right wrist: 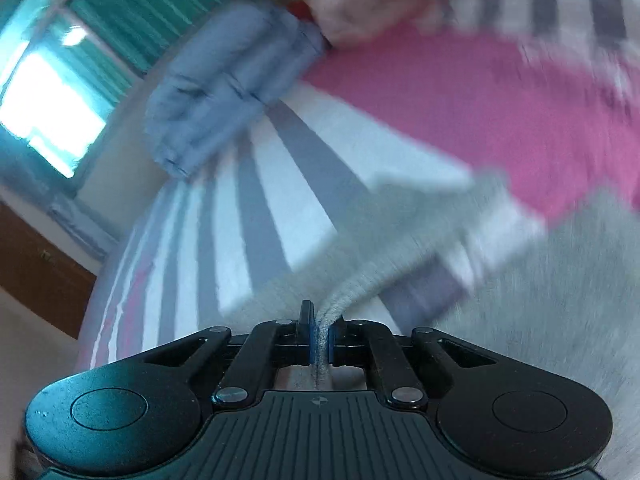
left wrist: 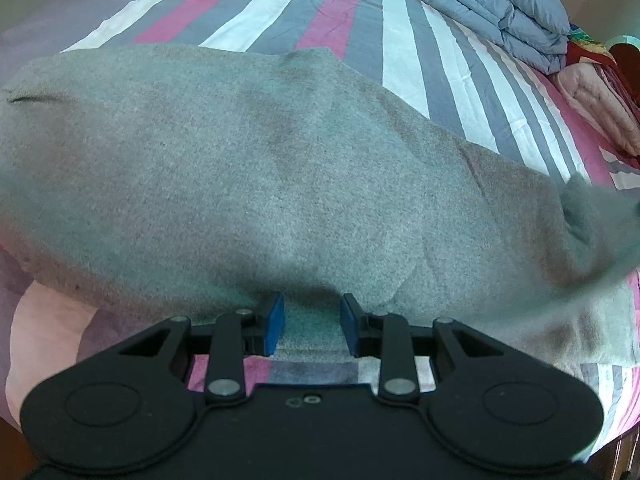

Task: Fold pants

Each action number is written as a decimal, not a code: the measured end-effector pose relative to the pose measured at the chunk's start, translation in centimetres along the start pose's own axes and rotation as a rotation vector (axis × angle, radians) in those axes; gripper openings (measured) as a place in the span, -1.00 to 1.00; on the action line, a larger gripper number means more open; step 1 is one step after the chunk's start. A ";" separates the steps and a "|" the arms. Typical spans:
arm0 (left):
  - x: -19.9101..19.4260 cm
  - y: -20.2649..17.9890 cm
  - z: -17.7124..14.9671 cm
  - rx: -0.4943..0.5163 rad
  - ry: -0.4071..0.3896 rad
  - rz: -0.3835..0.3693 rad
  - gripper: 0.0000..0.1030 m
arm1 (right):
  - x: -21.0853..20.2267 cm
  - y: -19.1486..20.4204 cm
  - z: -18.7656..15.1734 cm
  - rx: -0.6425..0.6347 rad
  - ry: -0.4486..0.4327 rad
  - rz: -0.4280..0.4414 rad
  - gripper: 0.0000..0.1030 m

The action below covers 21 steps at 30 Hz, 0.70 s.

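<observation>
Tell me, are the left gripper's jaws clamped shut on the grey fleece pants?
No, the left gripper has its jaws apart, with the grey fleece pants lying loose between them.

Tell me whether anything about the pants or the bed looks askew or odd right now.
One thing: the far right end of the grey pants is lifted off the striped bedsheet, pinched in the shut right gripper, while the rest lies flat. The left gripper is open at the near edge.

Bed covered by striped sheet [left wrist: 404, 40] (pink, grey, white). Folded blue duvet [left wrist: 492, 8] and pink quilt [left wrist: 600, 112] stacked at one edge. Bright window [right wrist: 52, 112] seen beside green curtain [right wrist: 132, 12].
</observation>
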<state>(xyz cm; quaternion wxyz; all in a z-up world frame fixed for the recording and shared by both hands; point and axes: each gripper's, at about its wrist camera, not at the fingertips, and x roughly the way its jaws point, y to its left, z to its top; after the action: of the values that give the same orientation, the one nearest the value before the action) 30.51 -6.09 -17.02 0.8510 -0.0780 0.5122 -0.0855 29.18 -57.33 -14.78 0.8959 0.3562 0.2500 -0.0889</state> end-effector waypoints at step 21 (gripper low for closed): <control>-0.1 -0.2 -0.2 0.012 -0.009 0.013 -0.56 | -7.9 -11.7 -6.2 0.387 0.002 0.088 0.26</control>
<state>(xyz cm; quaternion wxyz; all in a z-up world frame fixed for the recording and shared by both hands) 30.29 -6.24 -16.97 0.8544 -0.0701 0.5081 -0.0828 16.06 -61.73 -21.54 0.8135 0.5326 0.2131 -0.0958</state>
